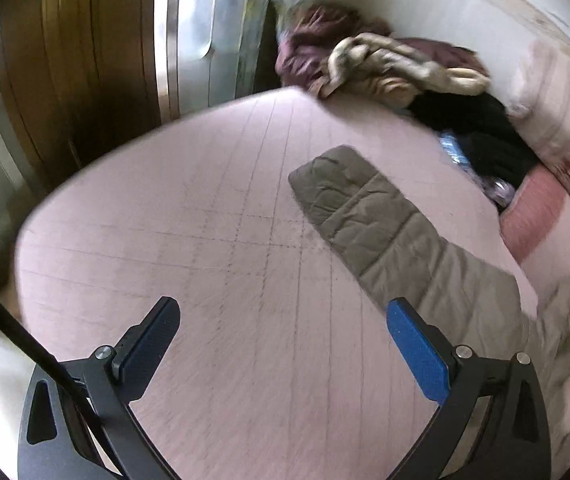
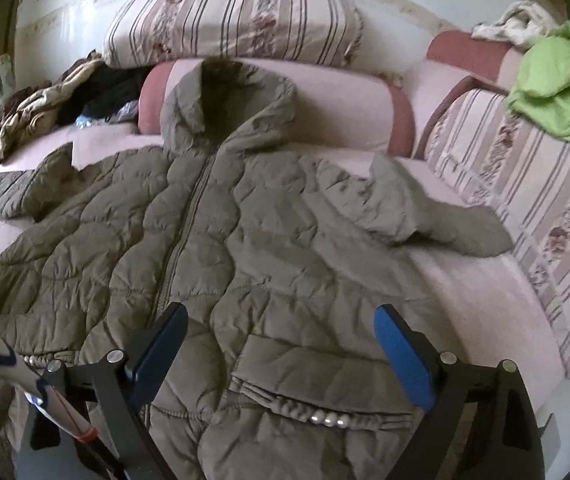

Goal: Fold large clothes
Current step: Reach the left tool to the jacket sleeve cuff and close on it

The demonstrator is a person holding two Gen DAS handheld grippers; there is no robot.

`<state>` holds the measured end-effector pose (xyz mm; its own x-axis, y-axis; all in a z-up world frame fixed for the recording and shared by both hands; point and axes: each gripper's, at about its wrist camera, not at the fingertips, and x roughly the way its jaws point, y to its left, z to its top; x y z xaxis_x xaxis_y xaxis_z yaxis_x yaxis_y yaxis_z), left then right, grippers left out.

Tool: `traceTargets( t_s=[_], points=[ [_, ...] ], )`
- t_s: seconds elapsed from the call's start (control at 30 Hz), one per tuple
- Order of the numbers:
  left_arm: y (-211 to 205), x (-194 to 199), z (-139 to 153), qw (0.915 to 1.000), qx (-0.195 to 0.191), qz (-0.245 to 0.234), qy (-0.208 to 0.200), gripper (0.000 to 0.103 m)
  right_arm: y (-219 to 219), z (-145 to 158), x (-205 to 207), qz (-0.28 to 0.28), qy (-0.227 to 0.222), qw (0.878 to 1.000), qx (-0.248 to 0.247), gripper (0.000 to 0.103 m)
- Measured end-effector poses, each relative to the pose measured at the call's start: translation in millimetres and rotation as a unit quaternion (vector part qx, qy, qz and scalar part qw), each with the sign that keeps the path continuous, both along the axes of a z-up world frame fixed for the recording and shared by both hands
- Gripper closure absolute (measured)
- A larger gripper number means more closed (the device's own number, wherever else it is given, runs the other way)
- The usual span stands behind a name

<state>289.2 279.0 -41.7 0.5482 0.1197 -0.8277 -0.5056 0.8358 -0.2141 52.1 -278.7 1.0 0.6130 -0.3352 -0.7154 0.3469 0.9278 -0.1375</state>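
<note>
An olive quilted hooded jacket [image 2: 221, 240] lies front up and spread flat on the pink bed [image 2: 477, 280], hood toward the pillows, both sleeves out to the sides. My right gripper [image 2: 281, 312] is open and empty, hovering over the jacket's lower front near the hem. In the left wrist view one jacket sleeve [image 1: 385, 220] stretches across the pink sheet [image 1: 205, 220]. My left gripper [image 1: 283, 308] is open and empty above the bare sheet, left of that sleeve.
A heap of other clothes [image 1: 385, 64] sits at the bed's far corner, also in the right wrist view [image 2: 45, 108]. Striped pillows [image 2: 229, 20] and a pink bolster [image 2: 325, 100] line the wall. A green cloth [image 2: 561, 92] lies at right. A wooden wardrobe [image 1: 85, 60] stands beside the bed.
</note>
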Motion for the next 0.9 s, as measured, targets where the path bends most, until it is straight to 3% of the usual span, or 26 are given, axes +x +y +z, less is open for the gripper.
traceTargets(
  t_s=[0.1,0.2,0.27,0.3,0.47,0.5,0.57,0.67,0.7,0.73,0.77,0.83,0.9],
  points=[
    [18,35,-24,0.9989,-0.04,0.017,0.017,0.006,-3,-8,6,0.006,0.008,1.0,0.011,0.006],
    [30,66,-48,0.9954,-0.087,0.027,0.029,0.02,-6,-14,10,0.012,0.01,1.0,0.007,0.006],
    [34,85,-62,0.992,-0.12,0.022,0.033,0.036,-9,-19,14,0.012,0.011,1.0,0.003,0.006],
    [34,91,-67,0.9907,-0.13,0.02,0.033,0.038,-11,-21,16,0.01,0.014,1.0,0.002,0.006],
    [36,128,-87,0.9835,-0.179,0.025,0.003,0.037,-19,-33,25,0.002,0.024,1.0,0.003,0.006],
    [37,132,-88,0.9827,-0.183,0.03,-0.004,0.034,-21,-35,27,0.001,0.027,1.0,0.002,0.006],
    [34,143,-89,0.9819,-0.186,0.028,-0.018,0.015,-21,-39,29,0.0,0.032,0.999,0.0,0.006],
    [21,157,-87,0.9889,-0.147,0.021,-0.002,0.013,-19,-44,33,0.002,0.04,0.999,-0.005,0.006],
    [15,162,-86,0.9921,-0.124,0.01,0.01,0.017,-19,-46,34,0.002,0.042,0.999,-0.007,0.006],
    [8,168,-84,0.9952,-0.093,0.003,0.029,0.036,-19,-48,35,0.002,0.045,0.999,-0.008,0.006],
    [-1,170,-82,0.9971,-0.056,-0.004,0.052,0.063,-19,-50,36,0.001,0.046,0.999,-0.008,0.006],
    [-16,171,-71,0.9965,-0.029,-0.024,0.075,0.084,-20,-52,36,-0.003,0.047,0.999,-0.006,0.007],
    [-26,165,-54,0.9964,-0.03,-0.038,0.069,0.089,-22,-53,35,-0.007,0.043,0.999,-0.005,0.007]
  ],
)
